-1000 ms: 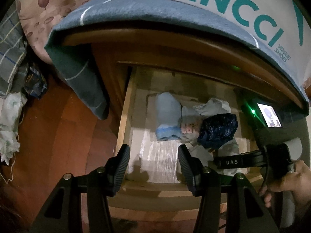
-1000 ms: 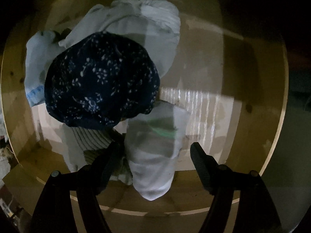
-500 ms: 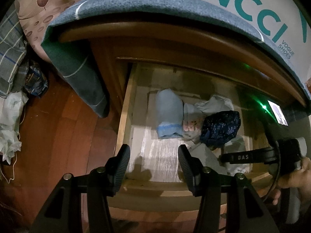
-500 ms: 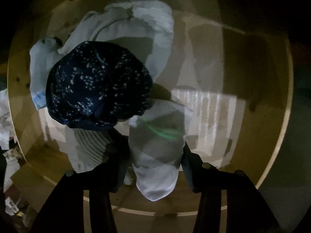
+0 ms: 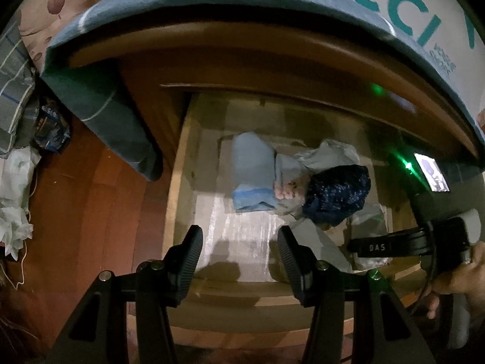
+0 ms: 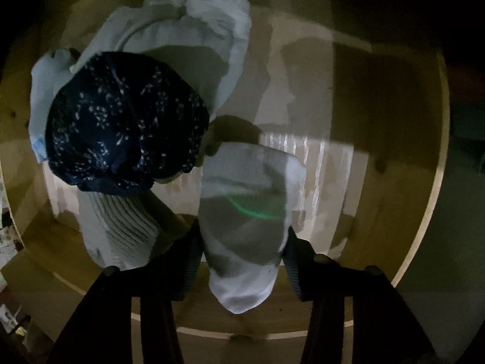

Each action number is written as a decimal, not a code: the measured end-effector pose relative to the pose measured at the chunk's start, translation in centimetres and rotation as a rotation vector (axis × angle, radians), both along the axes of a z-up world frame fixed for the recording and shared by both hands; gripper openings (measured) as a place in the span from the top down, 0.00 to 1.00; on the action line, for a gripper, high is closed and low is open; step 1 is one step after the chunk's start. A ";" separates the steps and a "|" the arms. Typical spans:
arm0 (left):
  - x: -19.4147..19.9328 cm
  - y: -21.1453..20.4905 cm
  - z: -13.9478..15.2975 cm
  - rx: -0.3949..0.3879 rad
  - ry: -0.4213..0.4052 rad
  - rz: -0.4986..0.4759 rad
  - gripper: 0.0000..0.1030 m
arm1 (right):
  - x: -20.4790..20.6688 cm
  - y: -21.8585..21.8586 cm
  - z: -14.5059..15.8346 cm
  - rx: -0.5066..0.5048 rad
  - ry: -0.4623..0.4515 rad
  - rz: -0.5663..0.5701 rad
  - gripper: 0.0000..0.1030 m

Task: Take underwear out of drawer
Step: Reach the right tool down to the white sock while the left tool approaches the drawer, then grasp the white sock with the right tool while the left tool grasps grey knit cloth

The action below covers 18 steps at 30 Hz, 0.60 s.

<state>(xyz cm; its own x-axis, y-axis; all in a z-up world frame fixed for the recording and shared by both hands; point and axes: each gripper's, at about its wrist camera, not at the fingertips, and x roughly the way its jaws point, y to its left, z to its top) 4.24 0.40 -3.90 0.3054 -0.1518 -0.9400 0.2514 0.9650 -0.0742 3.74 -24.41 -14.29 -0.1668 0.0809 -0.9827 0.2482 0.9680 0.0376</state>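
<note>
**Right jaws clamped on a pale rolled garment in the drawer**

My right gripper [image 6: 242, 245] points steeply down into the open wooden drawer [image 5: 182, 157], and its two ribbed black pads sit against both sides of a white rolled piece of underwear [image 6: 245, 221]. The cloth is soft, matte and slightly creased, a rounded tube pinched where the pads meet it, with a thin green arc of light across its middle. Its long axis runs straight away from me along the fingers: one blunt rounded end bulges back toward the camera below the pads, the other points ahead into the drawer.

Just left of the tool's tips lies a ribbed grey-white fold [image 6: 121, 227], its ridges fine and parallel. Ahead and left of that is a dark navy bundle [image 6: 124, 121], domed and puckered, speckled with tiny white flowers. Beyond it, farther ahead, a crumpled light grey garment [image 6: 188, 39] spreads loosely. The drawer floor is lined with a glossy, streaked sheet.

My left gripper [image 5: 239, 251] hangs over the drawer's front edge, jaws parted with nothing between them; its pads are black and finely grooved. Ahead of it sits a smooth pale blue folded piece [image 5: 251, 170], and to its right I see a hand [image 5: 457, 270] on the other tool's handle. Left of it is reddish wooden floor [image 5: 91, 212].
</note>
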 end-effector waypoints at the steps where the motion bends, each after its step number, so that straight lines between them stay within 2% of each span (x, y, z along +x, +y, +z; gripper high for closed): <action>1: -0.1 -0.3 -0.1 0.003 0.003 -0.008 0.49 | -0.2 -0.1 0.4 -0.007 -0.017 0.000 0.60; 4: -0.3 -1.2 -0.6 0.011 0.020 -0.024 0.49 | -1.2 -0.7 2.4 -0.011 -0.096 -0.012 0.60; 11: -0.1 -2.7 -2.2 -0.021 0.111 -0.048 0.46 | -5.5 -3.0 6.8 0.094 -0.295 -0.110 0.60; 14: -0.2 -3.3 -2.7 -0.047 0.148 -0.052 0.40 | -7.0 -5.2 6.4 0.090 -0.338 -0.121 0.60; 16: -0.1 -3.6 -3.1 -0.062 0.179 -0.049 0.35 | -7.3 -4.2 7.1 0.077 -0.361 -0.122 0.60; 18: -0.1 -3.9 -3.5 -0.065 0.217 -0.050 0.35 | -6.5 -5.0 6.6 0.082 -0.375 -0.117 0.60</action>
<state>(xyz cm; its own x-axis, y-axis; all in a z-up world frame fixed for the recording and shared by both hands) 4.18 -3.55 -7.43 0.0877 -0.2242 -0.9706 0.2700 0.9432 -0.1935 -2.81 -29.44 -7.71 0.2176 0.1591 -0.9630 0.3106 0.9241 0.2229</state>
